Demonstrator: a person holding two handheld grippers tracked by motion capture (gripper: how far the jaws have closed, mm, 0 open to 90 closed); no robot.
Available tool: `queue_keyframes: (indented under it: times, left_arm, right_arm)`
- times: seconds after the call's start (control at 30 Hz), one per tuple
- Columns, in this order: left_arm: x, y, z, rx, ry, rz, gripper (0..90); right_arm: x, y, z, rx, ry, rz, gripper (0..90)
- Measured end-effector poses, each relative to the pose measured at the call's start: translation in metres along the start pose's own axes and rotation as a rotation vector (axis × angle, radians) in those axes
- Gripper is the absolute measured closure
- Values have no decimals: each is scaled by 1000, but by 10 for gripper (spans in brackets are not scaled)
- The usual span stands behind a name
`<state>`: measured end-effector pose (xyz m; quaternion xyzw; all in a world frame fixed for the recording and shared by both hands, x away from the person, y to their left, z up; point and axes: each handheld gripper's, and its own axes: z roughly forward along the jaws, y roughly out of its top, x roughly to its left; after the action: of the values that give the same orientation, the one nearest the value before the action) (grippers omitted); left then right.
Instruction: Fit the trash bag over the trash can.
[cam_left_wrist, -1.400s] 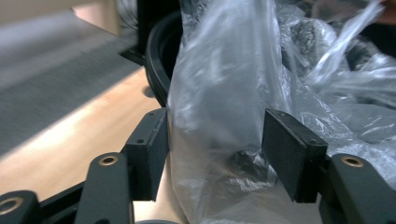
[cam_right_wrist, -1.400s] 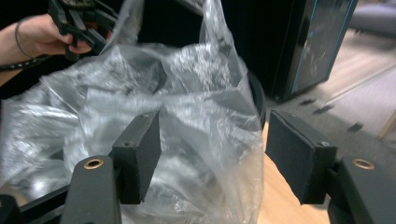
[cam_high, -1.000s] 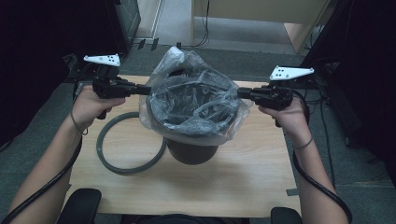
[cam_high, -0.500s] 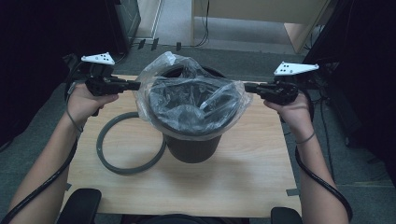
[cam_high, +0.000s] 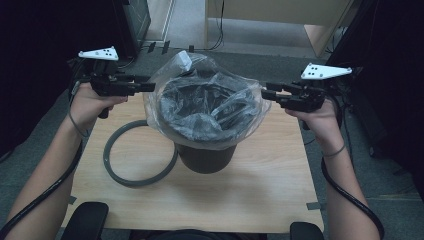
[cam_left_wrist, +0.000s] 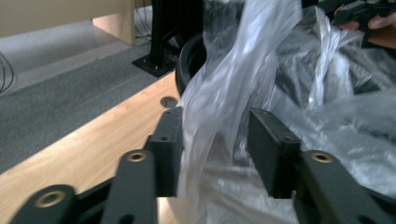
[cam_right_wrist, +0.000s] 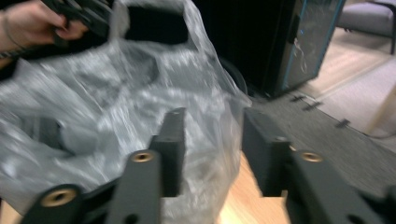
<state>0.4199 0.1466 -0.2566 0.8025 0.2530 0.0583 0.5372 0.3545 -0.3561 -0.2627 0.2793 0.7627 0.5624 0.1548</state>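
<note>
On the light wooden table (cam_high: 250, 195): a round dark bin (cam_high: 205, 157), near the middle. Inside it and over its rim, a thin see-through plastic bag (cam_high: 210, 107), crinkly and puffed up. Looks mostly in place already, with the top edge folded down around the outside of the bin.

At the bin's left side, the left gripper (cam_high: 150, 86). Has just been opening its jaws; now spread apart, with a strip of the bag's film (cam_left_wrist: 219, 98) hanging loose between them, not pinched. At the bin's right side, the right gripper (cam_high: 264, 93). Has just been opening its jaws too; spread apart, with a bit of the bag's edge (cam_right_wrist: 201, 116) in the gap but not squeezed.

Probably left to do: put the flat grey plastic ring (cam_high: 107, 155) on top, to hold the bag down. Lies on the table just left of the bin, not yet touched. Maybe some smoothing of the bag too.

Around the table: grey carpet (cam_high: 190, 20), a dark computer box (cam_high: 135, 20) standing on the floor at the back, and pale wooden furniture (cam_high: 270, 10) farther off. Very dark at both sides of the room.
</note>
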Motion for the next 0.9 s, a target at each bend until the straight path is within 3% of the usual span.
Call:
queue_keyframes:
  times: [0.07,0.23,0.37,0.5,0.63,0.7,0.77,0.87,0.9]
  left_arm:
    - [1,5,4,6,-23,-5,487]
    - [1,10,26,92,-26,17,440]
    - [10,15,40,108,-42,-24,443]
    - [11,17,51,129,-57,-14,437]
    - [8,12,54,145,-61,24,431]
    - [6,11,55,166,-44,41,437]
    - [4,11,56,192,-27,53,514]
    - [0,13,55,196,5,58,604]
    - [-1,15,54,192,14,52,633]
  right_arm:
    - [-1,4,-1,-25,16,11,519]
    - [-8,11,13,-11,4,43,473]
    - [-18,20,31,-16,-8,101,465]
    - [-23,24,49,32,-12,90,432]
    - [-22,16,62,104,30,65,395]
    - [-21,12,66,142,30,40,430]
    - [-17,10,68,175,-1,-20,594]
    - [-13,12,68,204,-57,-74,761]
    - [-13,14,68,203,-62,-72,789]
